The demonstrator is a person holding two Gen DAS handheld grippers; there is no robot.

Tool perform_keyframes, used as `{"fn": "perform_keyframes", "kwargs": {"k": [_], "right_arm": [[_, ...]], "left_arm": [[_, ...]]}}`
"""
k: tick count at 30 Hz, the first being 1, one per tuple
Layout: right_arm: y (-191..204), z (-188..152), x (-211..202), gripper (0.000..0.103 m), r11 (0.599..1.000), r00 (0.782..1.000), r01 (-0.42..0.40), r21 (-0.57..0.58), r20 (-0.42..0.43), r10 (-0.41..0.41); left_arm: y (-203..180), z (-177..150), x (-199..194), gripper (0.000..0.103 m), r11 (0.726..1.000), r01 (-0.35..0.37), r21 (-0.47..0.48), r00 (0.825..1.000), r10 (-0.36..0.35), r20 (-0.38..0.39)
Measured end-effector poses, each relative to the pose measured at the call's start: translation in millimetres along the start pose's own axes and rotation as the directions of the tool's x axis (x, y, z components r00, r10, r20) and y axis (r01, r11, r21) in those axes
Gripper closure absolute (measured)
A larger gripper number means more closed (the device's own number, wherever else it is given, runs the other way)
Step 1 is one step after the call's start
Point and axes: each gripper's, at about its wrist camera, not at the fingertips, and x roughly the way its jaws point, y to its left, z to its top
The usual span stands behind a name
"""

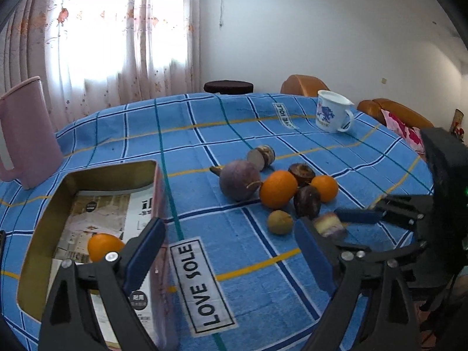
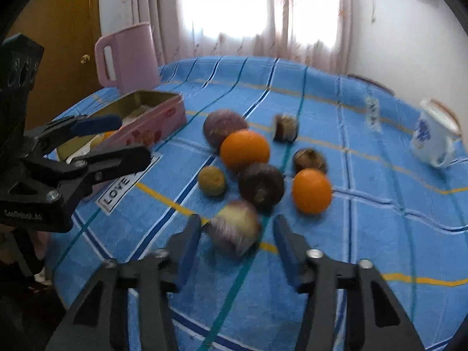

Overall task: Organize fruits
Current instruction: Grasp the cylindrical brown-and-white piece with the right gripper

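Right gripper (image 2: 237, 244): jaws apart around a cut purple-and-yellow fruit piece (image 2: 235, 226) on the tablecloth (image 2: 380, 234), pads not pressing. Left gripper (image 1: 231, 251): wide open, empty, beside the tin (image 1: 44, 222) holding one orange (image 1: 103, 245). Beyond: fruit pile (image 1: 278, 188), then cup (image 1: 333, 115)

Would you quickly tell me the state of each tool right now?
Left tool: open, empty, next to the tin.
Right tool: open around the cut fruit piece; pads do not visibly press on it.
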Motion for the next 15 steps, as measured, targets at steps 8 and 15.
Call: {"fn": "perform_keyframes", "kwargs": {"k": [8, 15], "right_arm": [[-14.3, 0.4, -18.9, 0.058, 0.993, 0.990, 0.098, 0.060, 0.100, -0.104], [-29.0, 3.6, -24.3, 0.058, 0.980, 0.979, 0.153, 0.126, 0.115, -0.168]], "left_arm": [[-18.5, 5.3, 15.2, 0.015, 0.999, 0.033, 0.040, 0.999, -0.031, -0.041], [-30.6, 11.1, 43.9, 0.039, 0.995, 0.089, 0.038, 0.986, -0.082, -0.146]]}}
